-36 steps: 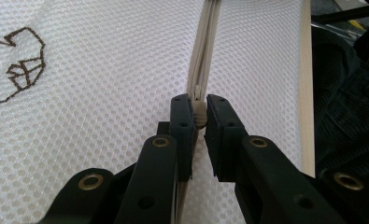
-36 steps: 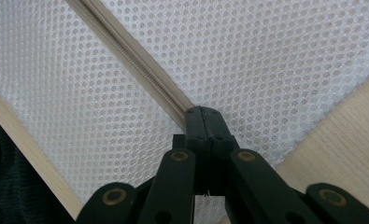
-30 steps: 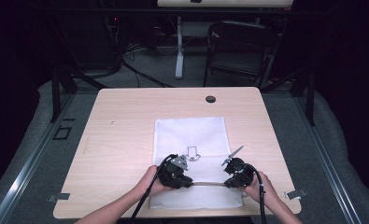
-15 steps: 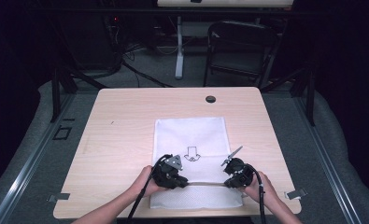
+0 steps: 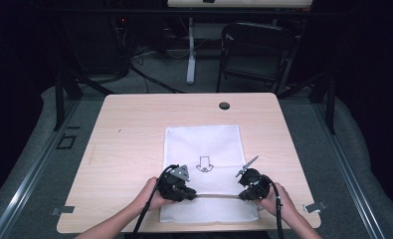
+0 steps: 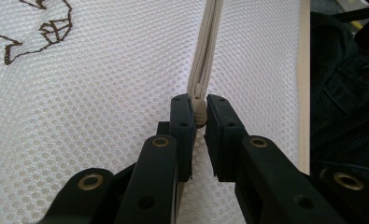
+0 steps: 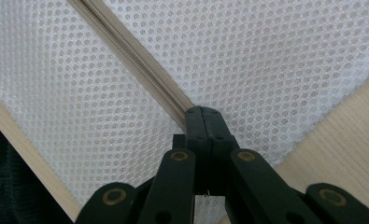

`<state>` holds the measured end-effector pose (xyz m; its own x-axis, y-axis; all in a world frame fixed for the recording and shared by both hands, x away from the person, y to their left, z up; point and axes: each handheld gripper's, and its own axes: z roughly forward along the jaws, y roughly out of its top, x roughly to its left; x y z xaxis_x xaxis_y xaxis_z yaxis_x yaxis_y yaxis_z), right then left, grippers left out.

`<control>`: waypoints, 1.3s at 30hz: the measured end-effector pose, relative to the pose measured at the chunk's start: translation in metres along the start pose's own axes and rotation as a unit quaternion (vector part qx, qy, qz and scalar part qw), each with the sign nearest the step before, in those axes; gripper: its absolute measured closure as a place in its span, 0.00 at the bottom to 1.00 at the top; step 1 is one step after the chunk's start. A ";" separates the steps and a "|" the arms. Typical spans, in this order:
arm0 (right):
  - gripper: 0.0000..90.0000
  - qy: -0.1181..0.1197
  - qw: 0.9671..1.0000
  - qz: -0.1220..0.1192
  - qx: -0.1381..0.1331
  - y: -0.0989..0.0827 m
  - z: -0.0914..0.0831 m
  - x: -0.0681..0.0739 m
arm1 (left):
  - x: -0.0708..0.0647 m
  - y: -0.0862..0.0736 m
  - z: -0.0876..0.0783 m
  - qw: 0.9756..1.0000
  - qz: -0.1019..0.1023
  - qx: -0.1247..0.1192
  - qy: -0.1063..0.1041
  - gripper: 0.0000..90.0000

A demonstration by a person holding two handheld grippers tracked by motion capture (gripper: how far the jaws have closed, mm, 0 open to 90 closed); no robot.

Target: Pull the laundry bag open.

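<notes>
My left gripper (image 6: pixel 199 116) pinches the zipper pull (image 6: pixel 199 119) near the bag's (image 5: pixel 204 144) nine-o'clock edge, my right gripper (image 7: pixel 203 122) clamps the zipper's (image 7: pixel 140 63) three-o'clock end, so I judge the zipping nearly finished.

High view looks forward and down over the pale wooden table (image 5: pixel 134 129); both gripper views sit close above the white mesh zippered bag (image 6: pixel 102 116).

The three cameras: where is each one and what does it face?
High view: above the table, looking down at the mesh bag; both forearms and claws show.
Left gripper view: rides the left claw, whose jaws pinch the zipper pull.
Right gripper view: rides the right claw, clamped on the zipper.
All share the bag.
</notes>
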<state>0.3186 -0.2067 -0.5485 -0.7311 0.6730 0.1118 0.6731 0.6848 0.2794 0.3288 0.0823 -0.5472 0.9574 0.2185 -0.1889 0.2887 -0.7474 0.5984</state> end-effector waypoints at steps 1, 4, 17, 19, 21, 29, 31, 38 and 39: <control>1.00 -0.003 1.000 -0.001 0.000 0.000 0.000 0.000 | 0.000 -0.001 -0.001 1.000 0.001 0.003 0.004 0.90; 1.00 -0.004 1.000 -0.001 0.000 0.000 0.000 0.000 | 0.001 -0.006 -0.005 1.000 -0.005 -0.005 -0.002 0.90; 1.00 0.000 1.000 0.000 -0.001 0.000 0.000 0.000 | 0.002 -0.011 -0.010 1.000 -0.003 -0.009 -0.003 0.90; 1.00 -0.001 1.000 0.000 -0.002 0.000 0.000 0.000 | 0.002 -0.012 -0.011 1.000 -0.004 0.000 0.007 0.90; 1.00 -0.002 1.000 0.000 -0.001 0.000 0.000 0.000 | 0.003 -0.014 -0.013 1.000 -0.006 -0.006 0.006 0.90; 1.00 -0.002 1.000 -0.008 0.009 0.000 -0.001 -0.003 | 0.004 -0.012 -0.010 1.000 -0.015 -0.010 0.005 0.90; 1.00 -0.004 1.000 0.001 0.006 -0.001 -0.001 -0.006 | 0.004 -0.009 -0.007 1.000 -0.016 -0.006 0.008 0.90; 1.00 -0.005 1.000 0.000 0.017 -0.004 -0.004 -0.010 | 0.003 -0.008 -0.005 1.000 -0.008 -0.004 0.006 0.90; 1.00 -0.006 1.000 0.001 0.015 -0.004 -0.004 -0.010 | 0.003 -0.008 -0.005 1.000 -0.009 -0.007 0.003 0.90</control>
<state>0.3227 -0.2175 -0.5475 -0.7290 0.6770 0.1009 0.6771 0.6918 0.2507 0.3291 0.0924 -0.5487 0.9520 0.2358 -0.1954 0.3062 -0.7344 0.6057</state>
